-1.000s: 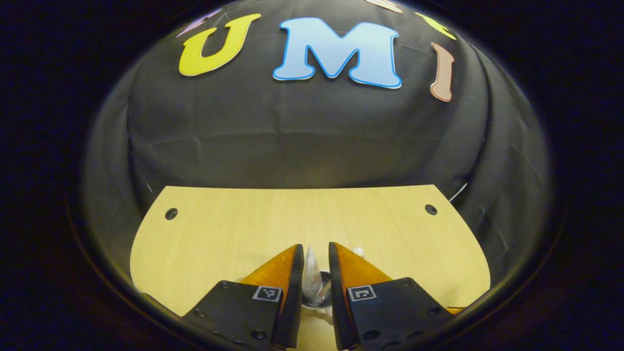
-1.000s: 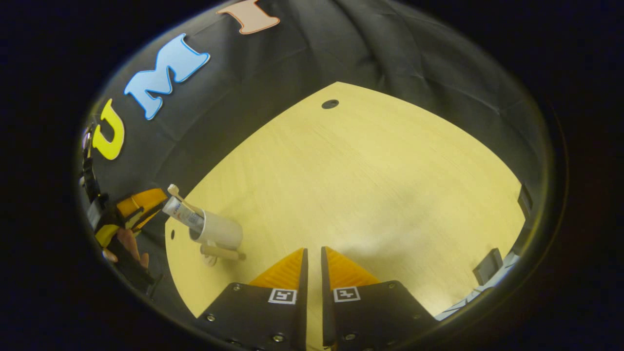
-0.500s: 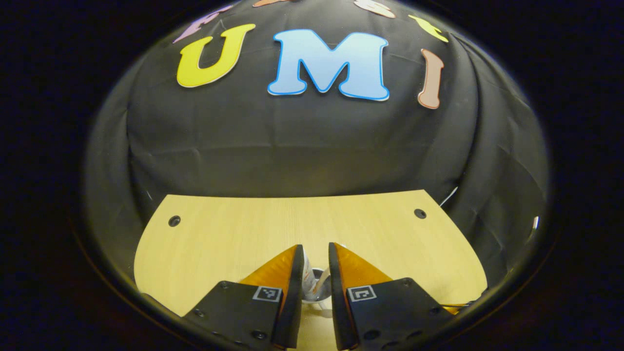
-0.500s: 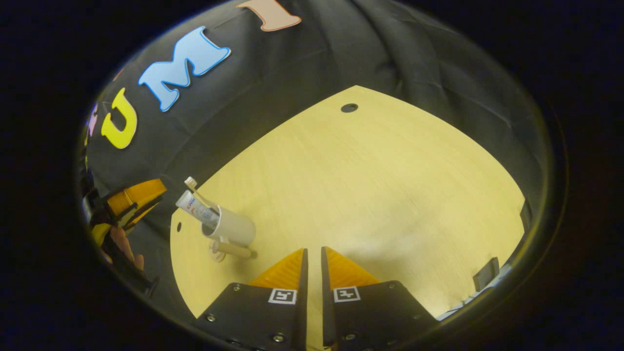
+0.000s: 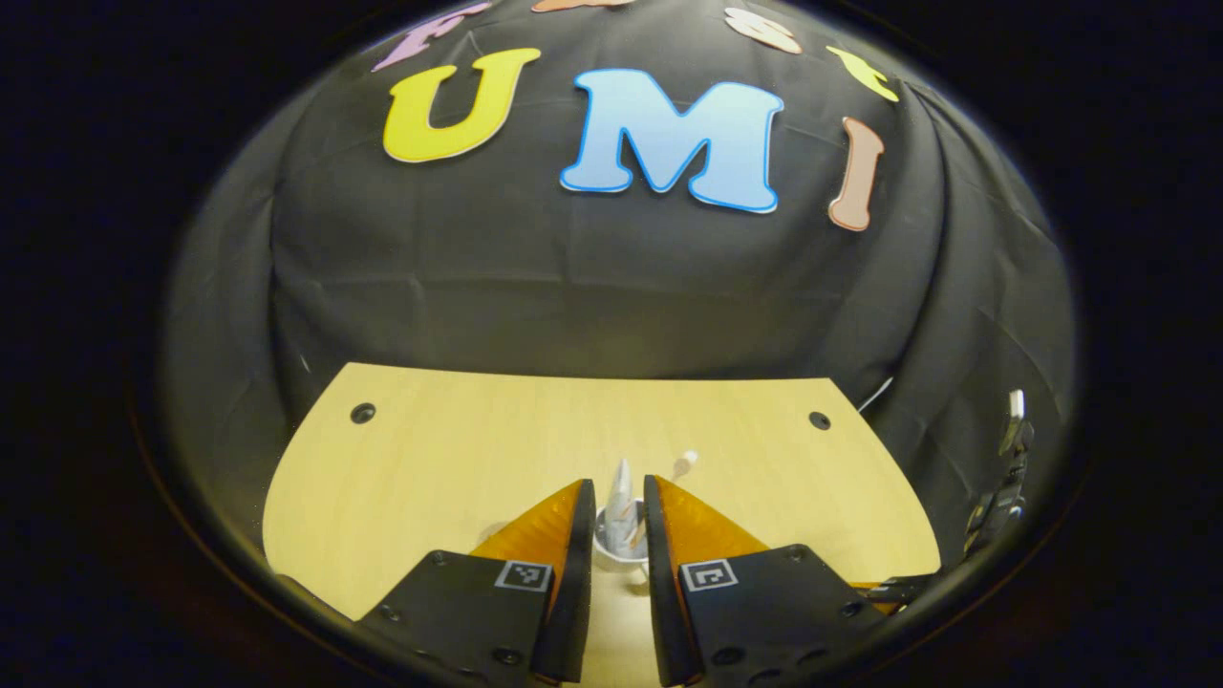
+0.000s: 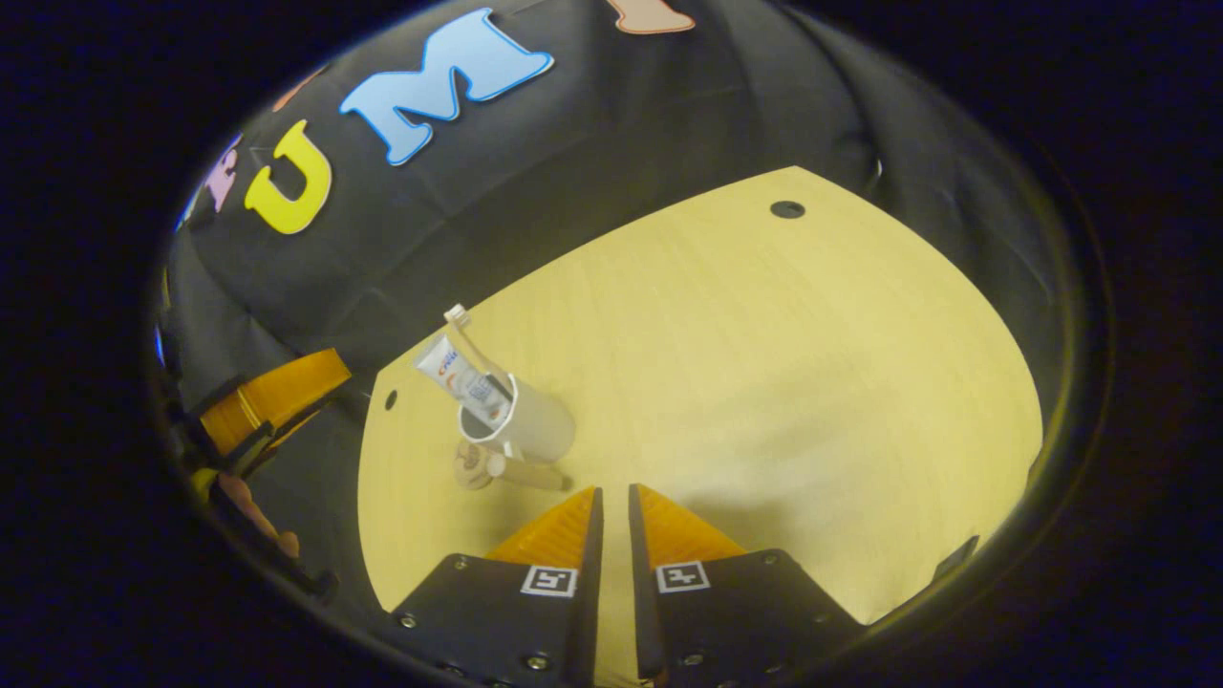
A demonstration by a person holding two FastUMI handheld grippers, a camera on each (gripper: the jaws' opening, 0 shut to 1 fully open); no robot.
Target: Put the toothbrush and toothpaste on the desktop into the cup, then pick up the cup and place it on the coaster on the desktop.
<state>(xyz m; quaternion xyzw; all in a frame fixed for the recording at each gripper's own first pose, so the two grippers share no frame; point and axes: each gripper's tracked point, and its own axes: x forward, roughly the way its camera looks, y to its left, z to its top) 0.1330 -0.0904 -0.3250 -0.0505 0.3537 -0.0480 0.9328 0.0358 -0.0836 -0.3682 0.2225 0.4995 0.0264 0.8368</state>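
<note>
A white cup with a wooden handle along its side stands on the pale wooden desktop. The toothpaste tube and the toothbrush stick out of its mouth. In the left gripper view the cup sits a little beyond my left gripper, with the tube tip and brush head above it. That gripper is slightly open and holds nothing. It also appears off the desk's left edge as the left gripper. My right gripper is shut and empty, right of the cup.
Black cloth walls close in the desk at the back and sides. Round holes mark the far corners. A person's hand holds the left gripper off the desk's left edge. Bare desktop stretches right of the cup.
My left gripper has drawn back from the cup, which now looks smaller and farther off. The right gripper has turned toward the cup, bringing it nearer the middle of its view.
</note>
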